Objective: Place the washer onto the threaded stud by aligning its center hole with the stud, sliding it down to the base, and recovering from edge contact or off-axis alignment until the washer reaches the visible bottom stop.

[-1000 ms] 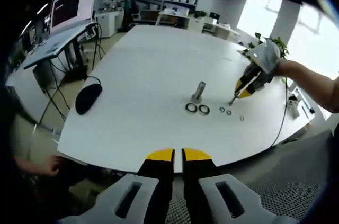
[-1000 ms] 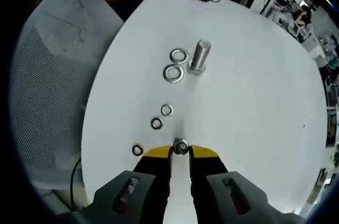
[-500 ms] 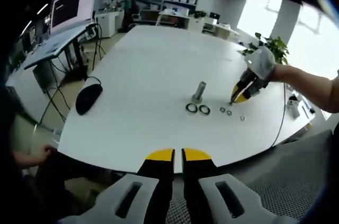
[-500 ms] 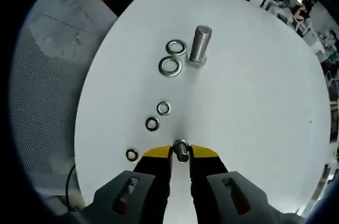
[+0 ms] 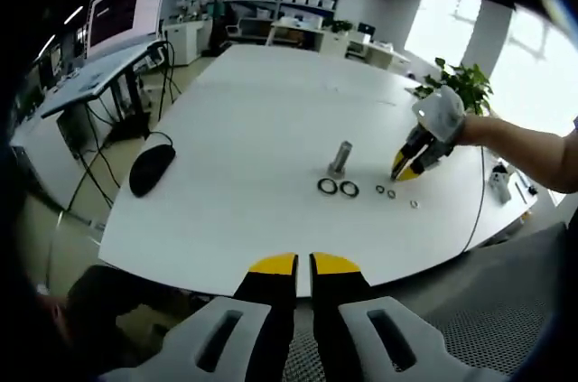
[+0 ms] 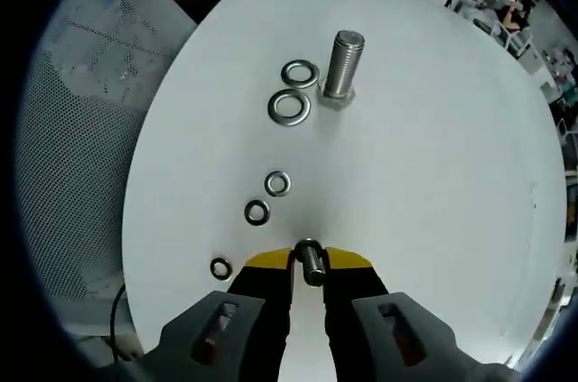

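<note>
A small washer [image 6: 310, 260] is clamped on edge between the tips of the right gripper [image 6: 310, 264], while the threaded stud [image 6: 341, 66] is seen upright on the white surface [image 6: 433, 174], well ahead of the jaws. For a clean placement, the washer should be levelled and its hole centred over the stud before being lowered. The left gripper [image 5: 303, 265] is held clenched and empty at the surface's near edge.
</note>
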### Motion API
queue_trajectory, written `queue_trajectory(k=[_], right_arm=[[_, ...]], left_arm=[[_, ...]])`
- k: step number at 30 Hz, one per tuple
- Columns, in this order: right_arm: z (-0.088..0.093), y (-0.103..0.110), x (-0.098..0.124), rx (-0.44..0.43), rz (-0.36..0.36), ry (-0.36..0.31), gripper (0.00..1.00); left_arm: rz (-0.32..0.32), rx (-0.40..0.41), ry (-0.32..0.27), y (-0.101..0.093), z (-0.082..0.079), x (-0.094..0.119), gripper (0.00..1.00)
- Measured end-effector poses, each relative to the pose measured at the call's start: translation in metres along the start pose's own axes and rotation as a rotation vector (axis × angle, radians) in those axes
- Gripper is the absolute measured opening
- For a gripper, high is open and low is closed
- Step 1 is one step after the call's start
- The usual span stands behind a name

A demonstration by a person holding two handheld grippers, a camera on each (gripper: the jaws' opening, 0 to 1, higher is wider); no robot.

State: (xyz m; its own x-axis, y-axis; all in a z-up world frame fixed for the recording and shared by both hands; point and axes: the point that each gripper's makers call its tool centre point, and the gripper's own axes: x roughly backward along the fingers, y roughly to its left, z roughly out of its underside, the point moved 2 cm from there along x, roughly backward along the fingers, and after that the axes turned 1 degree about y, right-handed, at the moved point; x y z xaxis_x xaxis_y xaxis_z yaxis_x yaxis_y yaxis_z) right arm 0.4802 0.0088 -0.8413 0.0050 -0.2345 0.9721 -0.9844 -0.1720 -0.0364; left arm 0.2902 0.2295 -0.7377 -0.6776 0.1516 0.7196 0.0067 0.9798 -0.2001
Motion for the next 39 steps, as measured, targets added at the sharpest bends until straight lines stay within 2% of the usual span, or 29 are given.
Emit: queue_trajectory(k=[7, 10, 19, 27, 30, 35, 39], right_arm=[[0.001, 0.0, 0.0, -0.006, -0.027, 0.006, 0.14], [0.001, -0.003, 0.003, -0.069, -0.023, -0.013, 0.14], [0.015, 0.004, 0.027, -0.142, -0.004, -0.058, 0.15], [0.015, 0.015, 0.051, -0.202, 0.041, -0.145, 0.16], [0.016, 0.019, 0.056, -0.254, 0.052, -0.185, 0.16], [0.019, 0.028, 0.06, -0.302, 0.06, -0.239, 0.17], [0.022, 0.038, 0.061, -0.322, 0.059, -0.257, 0.17]], left_arm=[[0.002, -0.002, 0.001, 0.0, 0.0, 0.0, 0.03], [0.003, -0.008, 0.006, -0.001, 0.002, 0.0, 0.03], [0.006, -0.012, 0.009, -0.002, 0.003, 0.0, 0.03], [0.016, -0.021, 0.032, -0.005, 0.007, 0.001, 0.03], [0.018, -0.034, 0.054, -0.007, 0.011, 0.0, 0.03], [0.026, -0.039, 0.041, -0.007, 0.011, 0.001, 0.03], [0.027, -0.046, 0.045, -0.007, 0.013, 0.002, 0.03]])
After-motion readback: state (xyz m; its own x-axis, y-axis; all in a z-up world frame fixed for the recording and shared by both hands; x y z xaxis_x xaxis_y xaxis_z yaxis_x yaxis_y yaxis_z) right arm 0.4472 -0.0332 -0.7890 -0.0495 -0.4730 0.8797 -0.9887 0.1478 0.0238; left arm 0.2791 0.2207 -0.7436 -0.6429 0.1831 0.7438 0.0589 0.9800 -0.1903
